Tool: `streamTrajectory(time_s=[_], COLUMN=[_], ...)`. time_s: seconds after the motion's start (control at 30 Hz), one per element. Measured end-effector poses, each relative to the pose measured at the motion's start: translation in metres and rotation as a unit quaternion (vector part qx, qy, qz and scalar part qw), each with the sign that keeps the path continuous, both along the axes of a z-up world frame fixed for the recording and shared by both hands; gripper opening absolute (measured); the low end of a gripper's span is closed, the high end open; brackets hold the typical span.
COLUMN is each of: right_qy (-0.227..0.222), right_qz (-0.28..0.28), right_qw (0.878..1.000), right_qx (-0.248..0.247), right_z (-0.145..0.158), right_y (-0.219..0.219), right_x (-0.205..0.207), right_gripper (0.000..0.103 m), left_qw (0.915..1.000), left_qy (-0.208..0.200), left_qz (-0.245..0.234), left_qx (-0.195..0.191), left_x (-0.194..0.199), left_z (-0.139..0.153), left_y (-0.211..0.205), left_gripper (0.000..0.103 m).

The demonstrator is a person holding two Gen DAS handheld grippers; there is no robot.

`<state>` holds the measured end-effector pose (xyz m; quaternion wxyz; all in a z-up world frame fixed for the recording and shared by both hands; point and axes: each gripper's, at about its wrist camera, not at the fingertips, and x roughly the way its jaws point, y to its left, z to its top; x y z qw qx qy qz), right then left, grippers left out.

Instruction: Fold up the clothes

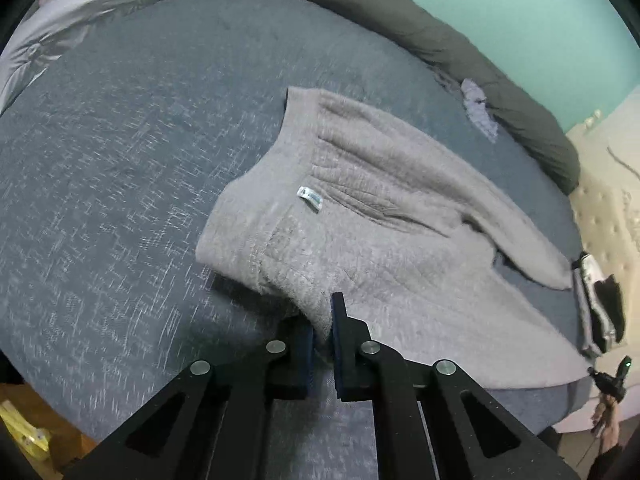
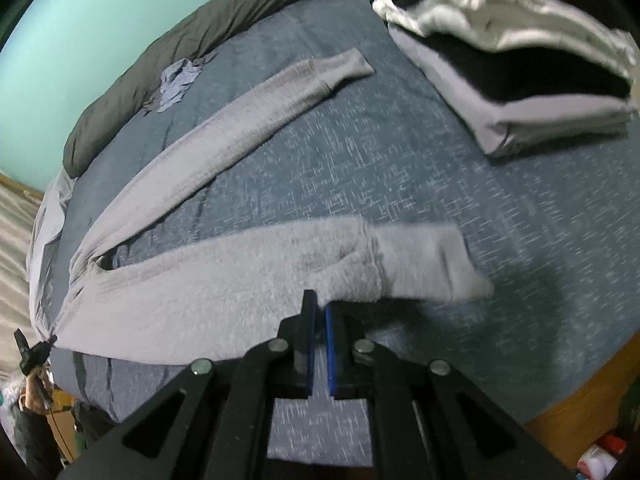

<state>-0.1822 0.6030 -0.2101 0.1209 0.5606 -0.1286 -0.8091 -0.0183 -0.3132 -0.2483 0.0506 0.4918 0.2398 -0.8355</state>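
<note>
While the grey sweatpants (image 1: pixel 360 216) are spread across the blue-grey bedspread (image 1: pixel 120 160), broad bare fabric is left beside the waistband, and a folded pile (image 2: pixel 520 92) lies well apart from the leg cuffs. The waistband edge is pinched by the left gripper (image 1: pixel 322 320); a leg hem is clamped in the right gripper (image 2: pixel 320 312).

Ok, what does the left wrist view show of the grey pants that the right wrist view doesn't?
Left wrist only: the waistband with its small white label, and the left tongs shut on the waist edge. Right wrist only: both leg cuffs, the far cuff flat and the near cuff at the shut right tongs. Both: the grey pants spread on the blue bedspread.
</note>
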Motion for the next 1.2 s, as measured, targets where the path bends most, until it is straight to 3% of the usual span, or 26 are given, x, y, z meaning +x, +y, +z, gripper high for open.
streamTrajectory(time_s=[0.1,0.3,0.5,0.63,0.77,1.1,1.2], right_qy=[0.001,-0.031,-0.045,-0.046,-0.047,-0.039,-0.036], right_qz=[0.007,0.016,0.017,0.023,0.022,0.008,0.000], right_qw=[1.000,0.999,0.999,0.999,0.999,0.999,0.999], right_qx=[0.004,0.008,0.011,0.009,0.004,-0.022,-0.027], right_z=[0.004,-0.037,-0.055,-0.058,-0.061,-0.057,-0.056], right_y=[0.007,0.007,0.008,0.010,0.010,0.015,0.020], right_x=[0.008,0.020,0.026,0.029,0.030,0.031,0.032], right_gripper=[0.003,0.003,0.003,0.003,0.003,0.005,0.013], left_qw=[1.0000,0.9993,0.9979,0.9971,0.9966,0.9955,0.9953], left_qy=[-0.002,-0.034,-0.052,-0.061,-0.059,-0.048,-0.046], left_qz=[0.002,0.004,0.021,0.028,0.047,0.068,0.071], left_qx=[0.006,0.015,0.032,0.035,0.034,0.045,0.047], left_x=[0.012,0.029,0.032,0.029,0.029,0.035,0.032], left_z=[-0.002,-0.038,-0.062,-0.067,-0.068,-0.071,-0.073], left_y=[-0.006,-0.010,-0.015,-0.015,-0.020,-0.037,-0.039], left_gripper=[0.007,0.007,0.008,0.013,0.038,0.050,0.052])
